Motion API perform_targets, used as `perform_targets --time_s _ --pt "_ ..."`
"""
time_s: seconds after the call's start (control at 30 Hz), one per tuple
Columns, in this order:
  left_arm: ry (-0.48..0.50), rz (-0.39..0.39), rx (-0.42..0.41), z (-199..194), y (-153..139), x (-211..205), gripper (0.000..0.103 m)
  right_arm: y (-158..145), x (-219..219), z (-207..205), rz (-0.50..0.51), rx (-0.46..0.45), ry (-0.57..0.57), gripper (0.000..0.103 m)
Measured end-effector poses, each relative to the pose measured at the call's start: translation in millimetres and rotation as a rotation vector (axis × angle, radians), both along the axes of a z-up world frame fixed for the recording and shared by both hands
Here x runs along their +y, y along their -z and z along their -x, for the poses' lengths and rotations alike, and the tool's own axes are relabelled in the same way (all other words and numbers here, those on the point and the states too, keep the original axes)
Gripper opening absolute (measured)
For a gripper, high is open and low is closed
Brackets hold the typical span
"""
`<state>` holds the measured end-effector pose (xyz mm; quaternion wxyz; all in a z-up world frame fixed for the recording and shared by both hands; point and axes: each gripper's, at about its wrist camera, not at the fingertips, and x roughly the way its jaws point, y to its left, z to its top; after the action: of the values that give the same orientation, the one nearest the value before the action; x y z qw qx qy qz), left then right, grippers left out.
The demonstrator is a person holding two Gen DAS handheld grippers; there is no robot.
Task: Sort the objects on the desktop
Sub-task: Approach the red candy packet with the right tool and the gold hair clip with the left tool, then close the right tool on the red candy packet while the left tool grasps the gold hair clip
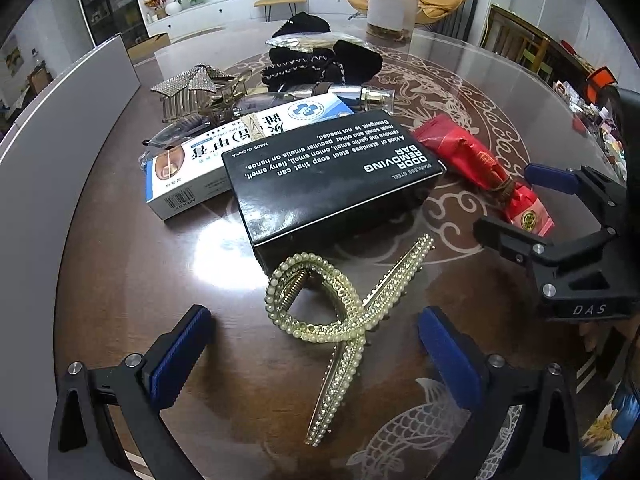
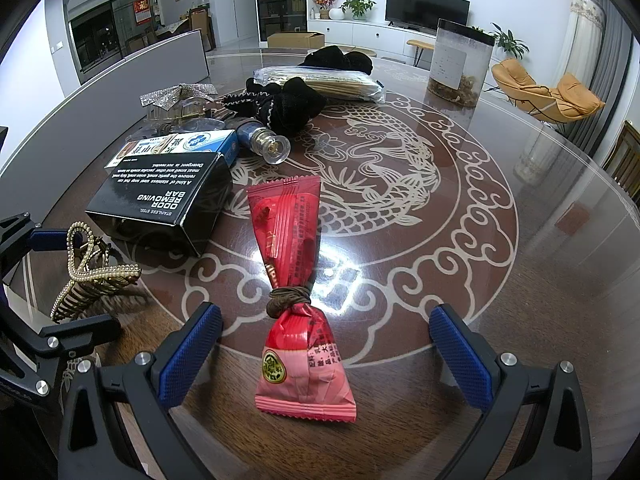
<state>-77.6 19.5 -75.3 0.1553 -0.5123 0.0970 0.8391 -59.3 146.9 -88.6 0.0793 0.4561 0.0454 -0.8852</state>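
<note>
Left hand-held gripper (image 1: 314, 354) open, straddling pearl hair claw (image 1: 340, 320); right hand-held gripper (image 2: 326, 354) open, straddling red packet (image 2: 298, 280) on worktop (image 2: 520, 300)

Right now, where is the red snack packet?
The red snack packet lies on the table between the open right tool fingers in the right wrist view, just right of the black soap box.

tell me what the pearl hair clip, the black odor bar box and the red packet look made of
Pearl hair clip: gold-toned metal, probably, set with faux pearls and small stones; a coil spring shows.
Black box: glossy printed cardboard, with folded edges and glare.
Red packet: thin crinkly plastic film with serrated ends, cinched by a brown band.
</note>
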Motion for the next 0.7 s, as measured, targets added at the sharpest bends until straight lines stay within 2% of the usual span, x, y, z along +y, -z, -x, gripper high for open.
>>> perform_targets --time_s 0.23,0.57,0.7 --pt "-0.021 -0.017 0.048 -3 2 3 0.103 -1 0 1 0.0 0.0 0.0 0.103" --pt "0.057 0.03 -0.079 16 -2 5 0.103 0 0 0 0.0 0.0 0.0 0.103" --pt "0.047 0.02 -0.052 12 -2 2 0.103 0 0 0 0.0 0.0 0.0 0.103"
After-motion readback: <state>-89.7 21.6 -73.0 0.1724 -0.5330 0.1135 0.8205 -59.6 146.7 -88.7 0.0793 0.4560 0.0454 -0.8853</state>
